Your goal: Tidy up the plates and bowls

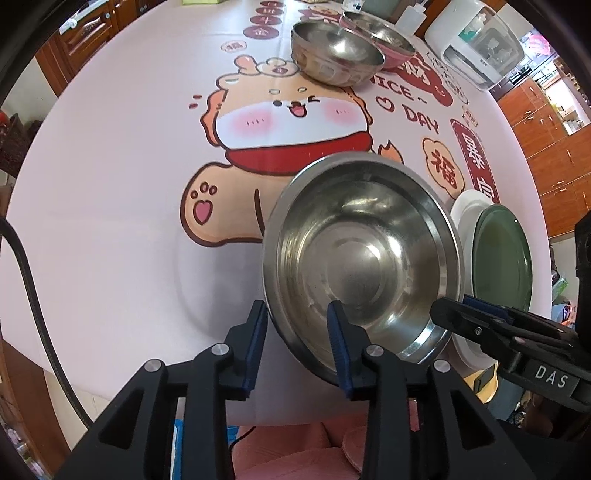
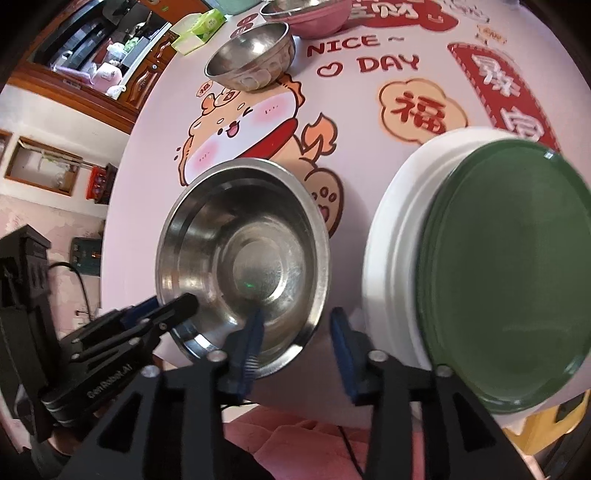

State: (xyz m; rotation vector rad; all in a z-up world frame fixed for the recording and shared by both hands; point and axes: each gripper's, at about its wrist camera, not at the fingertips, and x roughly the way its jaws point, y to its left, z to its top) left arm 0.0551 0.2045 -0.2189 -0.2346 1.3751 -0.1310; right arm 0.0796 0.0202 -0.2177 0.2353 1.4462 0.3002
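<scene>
A large steel bowl (image 1: 364, 254) (image 2: 243, 266) sits near the table's front edge. My left gripper (image 1: 297, 328) is open, its jaws straddling the bowl's near left rim; it also shows in the right wrist view (image 2: 177, 308). My right gripper (image 2: 297, 332) is open, straddling the bowl's near right rim; it shows at the right in the left wrist view (image 1: 458, 306). A green plate (image 2: 506, 273) (image 1: 500, 258) lies on a white plate (image 2: 395, 236) (image 1: 465, 210) to the right of the bowl. A smaller steel bowl (image 1: 336, 53) (image 2: 253, 61) and a pink bowl (image 1: 384, 40) (image 2: 317, 14) stand far back.
The table (image 1: 110, 184) has a pink cartoon-print cloth. A white appliance (image 1: 480, 40) and a white bottle (image 1: 408, 18) stand at the far right. A tissue box (image 2: 195, 31) is at the far left. A pink chair (image 2: 295, 443) is below the table's front edge.
</scene>
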